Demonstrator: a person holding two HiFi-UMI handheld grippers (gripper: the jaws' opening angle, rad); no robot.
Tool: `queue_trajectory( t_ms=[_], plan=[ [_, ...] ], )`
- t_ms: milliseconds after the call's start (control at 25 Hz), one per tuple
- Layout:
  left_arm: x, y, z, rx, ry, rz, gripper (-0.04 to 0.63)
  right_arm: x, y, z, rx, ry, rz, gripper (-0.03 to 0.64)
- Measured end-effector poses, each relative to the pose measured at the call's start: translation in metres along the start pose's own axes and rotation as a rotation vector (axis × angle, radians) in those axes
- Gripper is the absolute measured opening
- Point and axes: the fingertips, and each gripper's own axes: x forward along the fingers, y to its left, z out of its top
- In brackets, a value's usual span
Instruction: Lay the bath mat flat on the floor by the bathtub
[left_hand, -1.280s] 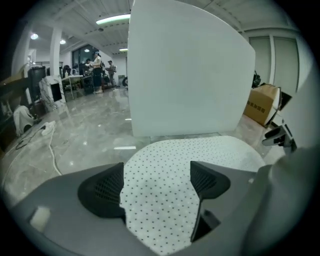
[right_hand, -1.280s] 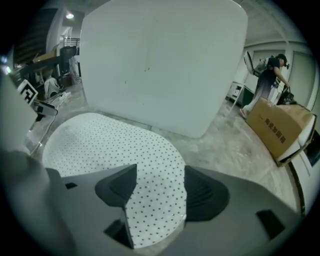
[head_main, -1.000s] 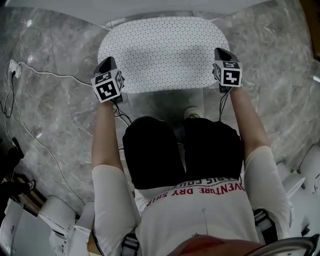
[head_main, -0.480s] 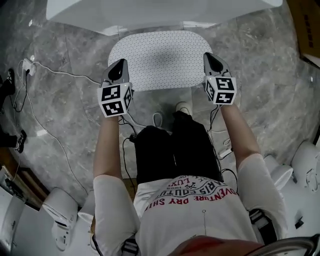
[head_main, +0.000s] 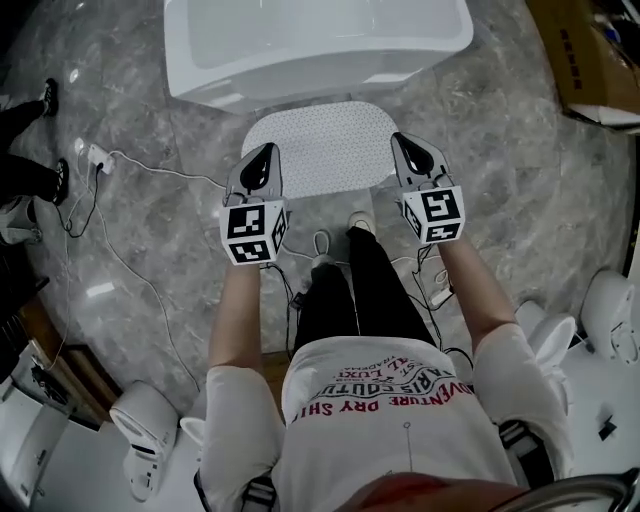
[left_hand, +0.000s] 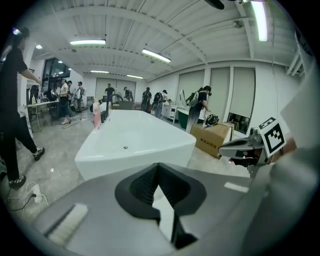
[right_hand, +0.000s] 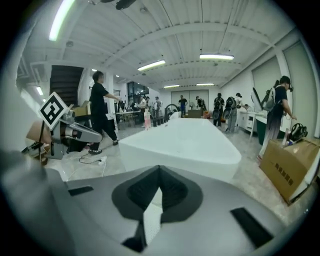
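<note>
Tongs clenched on nothing, both of them: left gripper (head_main: 262, 165) and right gripper (head_main: 410, 155) hang over the bath mat (head_main: 325, 140) at its 7 and 5 o'clock corners. It lies on the marble floor (head_main: 150, 260), just beside the bathtub (head_main: 320, 45) at 12 o'clock. Laying looks done; next, just check the edges.

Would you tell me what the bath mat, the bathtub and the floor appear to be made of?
The bath mat: probably soft rubber or foam, matte white, judging by its fine grid of dots. The bathtub: likely acrylic or ceramic, smooth glossy white with reflections. The floor: polished grey marble-look stone or tile, veined and shiny.
</note>
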Motion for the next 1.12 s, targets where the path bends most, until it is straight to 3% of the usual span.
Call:
queue_trajectory(
  t_ms=[240,480,800,1120],
  plan=[
    [-0.058,-0.034,0.125,0.034,-0.131,-0.035,0.011,-0.061,0.001,0.113,-0.026,-0.098,0.016,0.008],
    [-0.12,-0.058,0.215,0.051,-0.265,-0.022,0.011,-0.113,0.0,0.198,-0.07,-0.173,0.01,0.008],
    [-0.187,-0.074,0.292,0.091,-0.399,-0.032,0.011,-0.169,0.0,0.29,-0.119,-0.305,-0.008,0.008],
    [-0.218,-0.085,0.323,0.136,-0.464,-0.035,0.011,-0.194,0.01,0.319,-0.163,-0.357,-0.002,0.008]
  ],
)
